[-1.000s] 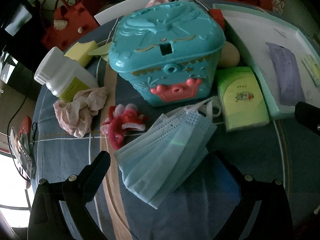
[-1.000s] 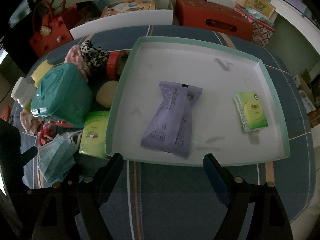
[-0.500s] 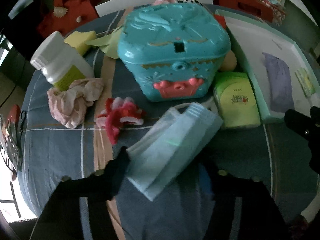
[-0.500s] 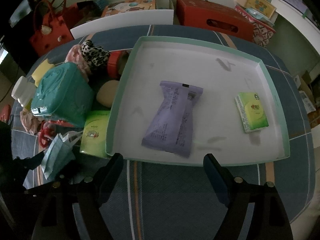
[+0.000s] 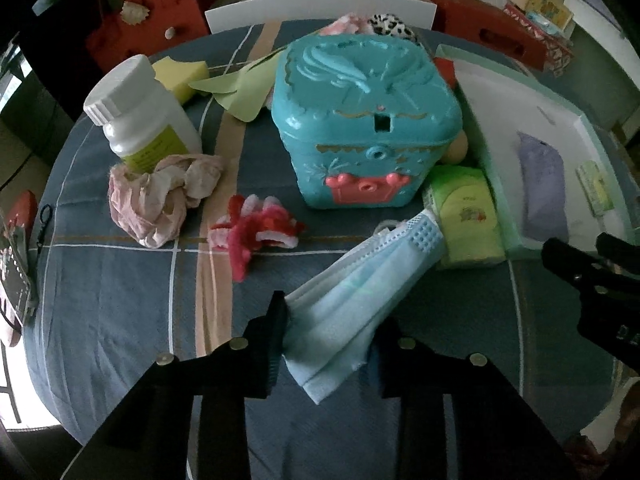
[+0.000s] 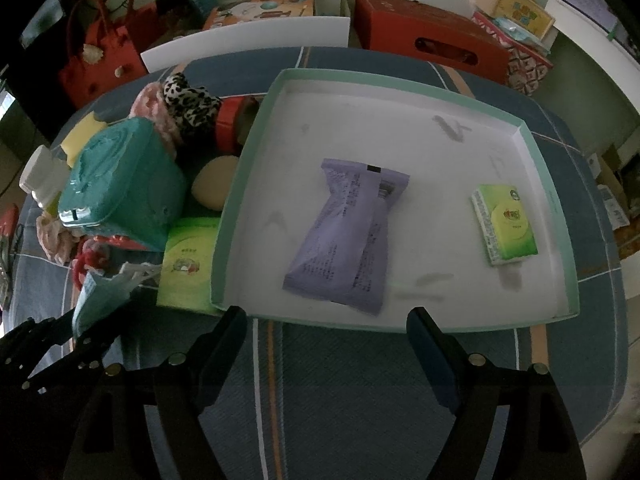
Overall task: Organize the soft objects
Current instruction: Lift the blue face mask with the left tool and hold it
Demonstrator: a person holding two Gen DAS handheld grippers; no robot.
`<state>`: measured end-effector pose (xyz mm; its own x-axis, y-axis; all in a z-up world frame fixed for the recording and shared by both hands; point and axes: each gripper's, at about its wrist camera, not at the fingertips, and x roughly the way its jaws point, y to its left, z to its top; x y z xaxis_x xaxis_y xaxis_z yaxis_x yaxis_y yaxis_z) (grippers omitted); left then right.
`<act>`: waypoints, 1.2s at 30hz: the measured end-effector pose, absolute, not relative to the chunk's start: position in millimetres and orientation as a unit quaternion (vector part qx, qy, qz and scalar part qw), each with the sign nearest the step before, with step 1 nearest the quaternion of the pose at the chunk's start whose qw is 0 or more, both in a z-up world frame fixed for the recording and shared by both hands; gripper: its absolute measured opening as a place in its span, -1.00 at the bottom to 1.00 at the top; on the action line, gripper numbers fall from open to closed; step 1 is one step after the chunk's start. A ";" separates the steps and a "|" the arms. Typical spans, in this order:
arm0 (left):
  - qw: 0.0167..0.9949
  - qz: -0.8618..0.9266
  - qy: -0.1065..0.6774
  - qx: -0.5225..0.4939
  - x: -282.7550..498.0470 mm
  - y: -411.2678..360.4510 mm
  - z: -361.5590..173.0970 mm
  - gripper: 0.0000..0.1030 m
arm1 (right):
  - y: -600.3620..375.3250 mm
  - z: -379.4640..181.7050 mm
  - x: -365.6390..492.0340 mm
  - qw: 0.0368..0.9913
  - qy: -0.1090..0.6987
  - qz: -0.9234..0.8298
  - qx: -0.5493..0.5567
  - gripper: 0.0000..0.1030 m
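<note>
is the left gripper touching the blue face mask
Touching. In the left wrist view the left gripper, whose jaws have just been closing, pinches the bunched blue face mask.

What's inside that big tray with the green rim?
In the tray lie a purple packet, near the middle, and a small green tissue pack, towards the right. The rest of its white floor is bare. Whatever the packet covers cannot be seen.

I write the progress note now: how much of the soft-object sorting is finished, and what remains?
Done: a purple pack and a small tissue pack lie in the tray. In hand: the left gripper has just been closing, its fingers now pinching the blue mask; the right gripper is open and holds nothing. Left on the table: the pink cloth, red scrunchie, green tissue pack and others.
</note>
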<state>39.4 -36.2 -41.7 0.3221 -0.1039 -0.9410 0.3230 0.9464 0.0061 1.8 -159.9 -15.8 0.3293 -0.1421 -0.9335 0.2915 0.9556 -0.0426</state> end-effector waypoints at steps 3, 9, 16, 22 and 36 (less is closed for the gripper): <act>0.811 -0.131 0.563 0.084 37.6 -30.2 -31.9 -0.32 | -158.9 -16.9 3.9 0.811 0.565 -0.136 0.065 0.65; 0.815 -0.122 0.563 0.063 40.1 -14.2 -24.8 -0.32 | -156.2 -15.9 3.3 0.812 0.564 -0.135 0.058 0.65; 0.825 -0.118 0.551 0.040 38.5 2.6 -13.1 -0.32 | -145.9 -14.9 4.3 0.817 0.562 -0.116 0.057 0.65; 0.831 -0.109 0.545 0.023 37.7 21.7 5.6 -0.32 | -126.5 -16.6 6.9 0.819 0.565 -0.087 0.047 0.65; 0.836 -0.089 0.540 -0.030 40.7 84.0 17.3 -0.32 | -110.7 -6.2 5.0 0.835 0.544 -0.064 0.047 0.65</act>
